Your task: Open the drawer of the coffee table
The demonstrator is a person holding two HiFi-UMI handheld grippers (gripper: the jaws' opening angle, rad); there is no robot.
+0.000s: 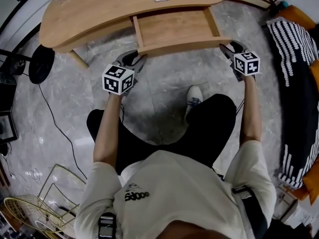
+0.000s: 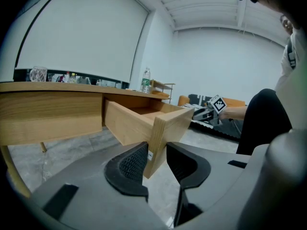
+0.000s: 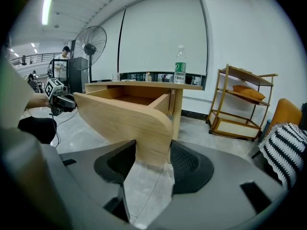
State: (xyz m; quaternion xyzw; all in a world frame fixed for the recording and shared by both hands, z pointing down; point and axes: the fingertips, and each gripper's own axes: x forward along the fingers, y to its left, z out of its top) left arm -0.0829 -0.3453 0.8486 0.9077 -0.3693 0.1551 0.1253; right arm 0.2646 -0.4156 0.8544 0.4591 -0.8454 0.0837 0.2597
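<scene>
The wooden coffee table (image 1: 99,14) has its drawer (image 1: 174,29) pulled out toward me, and the inside looks empty. My left gripper (image 1: 135,59) is at the left end of the drawer front (image 1: 184,46), and my right gripper (image 1: 227,48) is at the right end. In the left gripper view, the left gripper (image 2: 156,164) has its pads closed on the corner of the drawer front (image 2: 163,128). In the right gripper view, the right gripper (image 3: 152,164) clamps the rounded end of the drawer front (image 3: 124,121) between both pads.
A black standing fan (image 1: 40,63) is left of the table. A striped cushion (image 1: 294,59) lies on the seat at the right. A water bottle (image 3: 180,63) stands on the tabletop. A wire rack (image 1: 45,203) sits behind me at the left. My shoe (image 1: 193,97) rests on the marble floor under the drawer.
</scene>
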